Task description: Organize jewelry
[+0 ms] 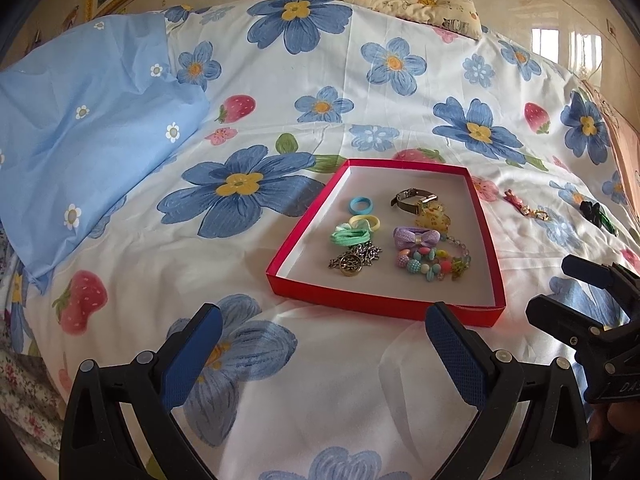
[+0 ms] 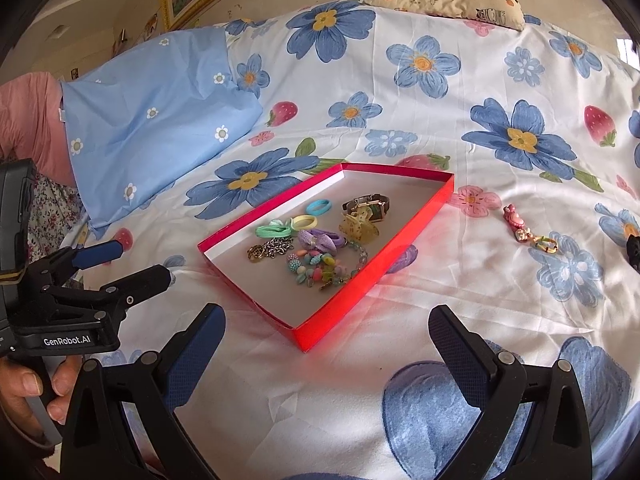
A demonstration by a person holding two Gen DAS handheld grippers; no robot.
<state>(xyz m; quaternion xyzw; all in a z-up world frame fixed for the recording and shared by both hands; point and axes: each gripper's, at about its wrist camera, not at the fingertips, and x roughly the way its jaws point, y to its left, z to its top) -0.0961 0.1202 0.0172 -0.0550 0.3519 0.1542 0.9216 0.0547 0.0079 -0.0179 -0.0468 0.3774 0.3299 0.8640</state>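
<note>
Both tools hang over the bed with jaws wide apart and nothing between them: our left tool (image 1: 324, 344) low in its frame, our right tool (image 2: 326, 344) likewise. Just beyond, at mid-frame, the red tray (image 2: 372, 272) lies on the floral sheet (image 1: 320, 380), holding a beaded bracelet (image 1: 434, 264), chain necklace (image 1: 354, 258), purple bow (image 1: 416, 238), hair rings and watch (image 1: 408, 200). Right of the tray, a pink charm (image 2: 528, 230) rests on the sheet. Far back sits a panda-print pillow (image 1: 416, 0).
</note>
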